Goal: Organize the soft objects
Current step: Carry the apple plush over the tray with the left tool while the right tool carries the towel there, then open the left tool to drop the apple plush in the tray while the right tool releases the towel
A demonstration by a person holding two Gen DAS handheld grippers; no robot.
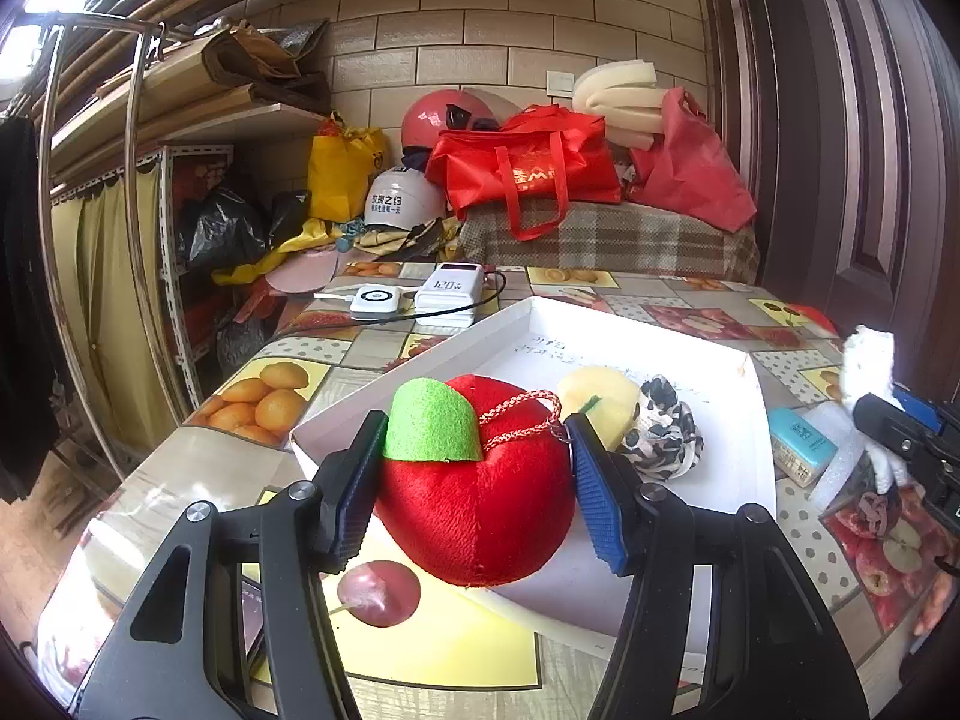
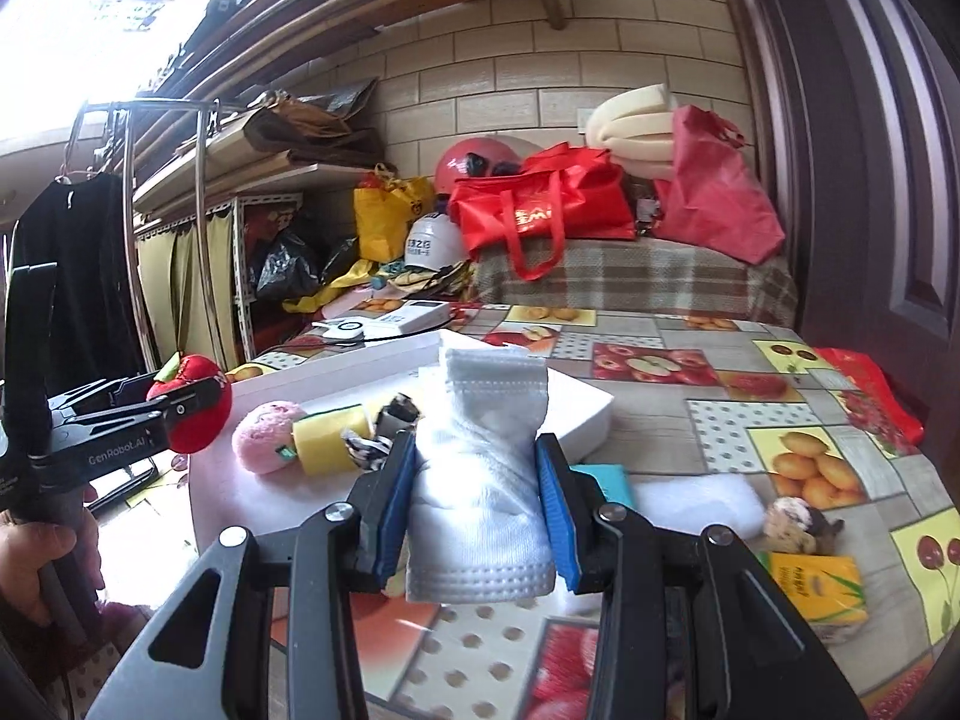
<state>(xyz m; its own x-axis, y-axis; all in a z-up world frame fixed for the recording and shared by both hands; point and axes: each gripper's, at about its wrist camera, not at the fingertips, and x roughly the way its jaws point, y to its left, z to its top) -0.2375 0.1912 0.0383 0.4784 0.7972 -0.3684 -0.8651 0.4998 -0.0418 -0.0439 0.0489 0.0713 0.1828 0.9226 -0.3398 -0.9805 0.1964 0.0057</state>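
My left tool [image 1: 474,480] is clamped on the red plush apple [image 1: 474,498], holding it over the near corner of the white tray [image 1: 708,360]. Inside the tray lie a yellow sponge [image 1: 600,399] and a black-and-white scrunchie [image 1: 663,438], touching each other. My right tool [image 2: 477,498] grips a white folded cloth [image 2: 486,480] upright above the surface [image 2: 720,420], just beside the tray's right side. A pink plush [image 2: 264,438] rests next to the sponge.
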